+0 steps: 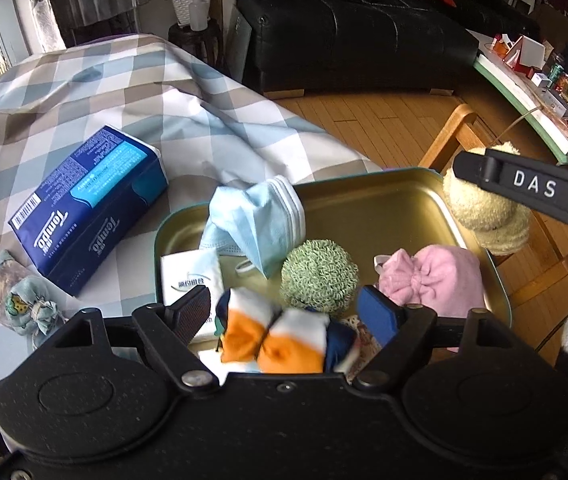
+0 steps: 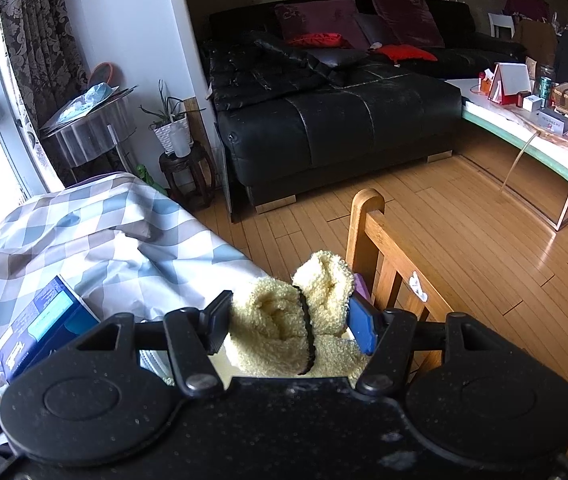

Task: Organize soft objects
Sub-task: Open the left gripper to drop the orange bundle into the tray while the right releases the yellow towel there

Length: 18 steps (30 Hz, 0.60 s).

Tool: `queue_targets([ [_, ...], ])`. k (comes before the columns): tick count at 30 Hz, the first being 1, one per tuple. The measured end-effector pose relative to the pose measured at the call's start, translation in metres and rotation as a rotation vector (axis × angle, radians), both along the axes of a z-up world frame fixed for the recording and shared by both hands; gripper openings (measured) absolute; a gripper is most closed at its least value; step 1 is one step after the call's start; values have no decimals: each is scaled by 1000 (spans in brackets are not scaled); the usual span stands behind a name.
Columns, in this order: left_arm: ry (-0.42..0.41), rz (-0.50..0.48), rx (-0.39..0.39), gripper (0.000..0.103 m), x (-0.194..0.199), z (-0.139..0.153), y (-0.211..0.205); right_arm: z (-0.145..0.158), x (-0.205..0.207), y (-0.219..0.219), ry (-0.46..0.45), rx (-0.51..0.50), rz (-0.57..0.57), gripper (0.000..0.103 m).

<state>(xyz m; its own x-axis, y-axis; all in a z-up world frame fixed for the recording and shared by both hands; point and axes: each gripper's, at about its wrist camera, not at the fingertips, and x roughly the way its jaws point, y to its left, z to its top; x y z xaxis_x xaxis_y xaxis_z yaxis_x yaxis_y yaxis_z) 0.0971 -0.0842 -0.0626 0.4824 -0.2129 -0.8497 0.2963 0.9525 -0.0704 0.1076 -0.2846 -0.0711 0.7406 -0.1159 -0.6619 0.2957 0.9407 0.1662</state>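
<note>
Fuzzy cream sock (image 2: 296, 320) (black-banded) squeezed by right tongs (image 2: 290, 322); left tongs (image 1: 286, 316) gape.

Both wrist views look down-forward, close over table; share tissue pack (image 1: 87, 208), sofa (image 2: 324, 120).

tray's (image 1: 404, 178) near end is packed with the socks (image 1: 279, 340), green scrubber (image 1: 318, 276), pink cloth (image 1: 436, 276) and face mask (image 1: 257, 220), only the gold far half is bare, and the Tempo tissue pack (image 1: 87, 208) blocks the checked worktop (image 1: 123, 88) on the left.
</note>
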Motion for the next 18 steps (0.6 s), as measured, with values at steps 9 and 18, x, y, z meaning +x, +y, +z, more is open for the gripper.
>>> queue_targets([
  [9,22,30,35,79,-2,-13,11,0,-1,0,-1,5,19,64],
  [18,14,40,53,79,-3,-13,14,4,-4,0,-25,9,27,74],
])
